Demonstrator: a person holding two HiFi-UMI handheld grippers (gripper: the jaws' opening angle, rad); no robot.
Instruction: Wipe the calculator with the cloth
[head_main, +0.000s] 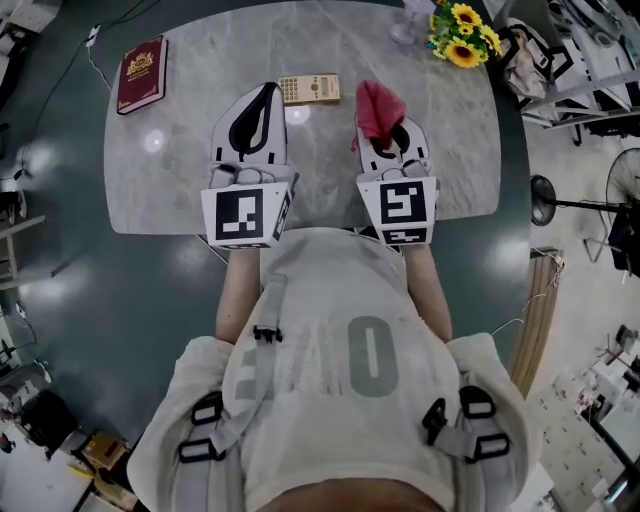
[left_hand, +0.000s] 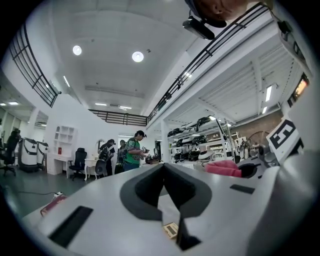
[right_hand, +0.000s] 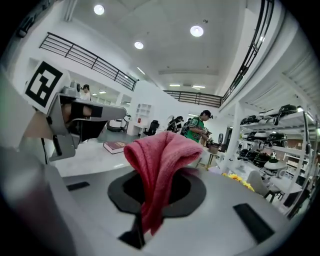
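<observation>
The tan calculator (head_main: 310, 88) lies flat on the marble table (head_main: 180, 180), just past and to the right of my left gripper's tip. My left gripper (head_main: 263, 95) hangs above the table with its jaws shut and nothing between them. In the left gripper view a corner of the calculator (left_hand: 171, 229) shows through the gap under the shut jaws. My right gripper (head_main: 384, 128) is shut on the red cloth (head_main: 379, 106), which stands up from the jaws and droops over them. In the right gripper view the cloth (right_hand: 162, 162) hides the fingertips.
A dark red book (head_main: 141, 73) lies at the table's far left. A bunch of yellow flowers (head_main: 462, 35) stands at the far right corner. A floor fan (head_main: 600, 205) stands to the right of the table. Several people (left_hand: 132, 152) stand at desks in the background.
</observation>
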